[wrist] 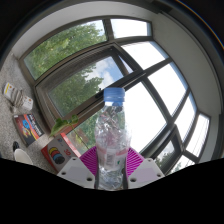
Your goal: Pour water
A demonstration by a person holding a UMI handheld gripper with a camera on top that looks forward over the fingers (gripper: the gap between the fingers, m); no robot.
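Gripper point(111, 172) pinching clear water bottle point(112, 135), both pink pads point(90, 161) pressed on its sides. Bottle upright, blue cap point(115, 96) on, raised before big window point(150, 70). Cluttered sill point(35, 130) beside it.

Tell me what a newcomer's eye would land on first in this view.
First, the clear crinkled plastic bottle with a blue cap, standing upright between the gripper's fingers, whose purple pads press on its sides. Behind it, the large bay window with dark frames fills the background, green trees showing through the glass. Off to the side below the window sit small colourful items, too small to identify.
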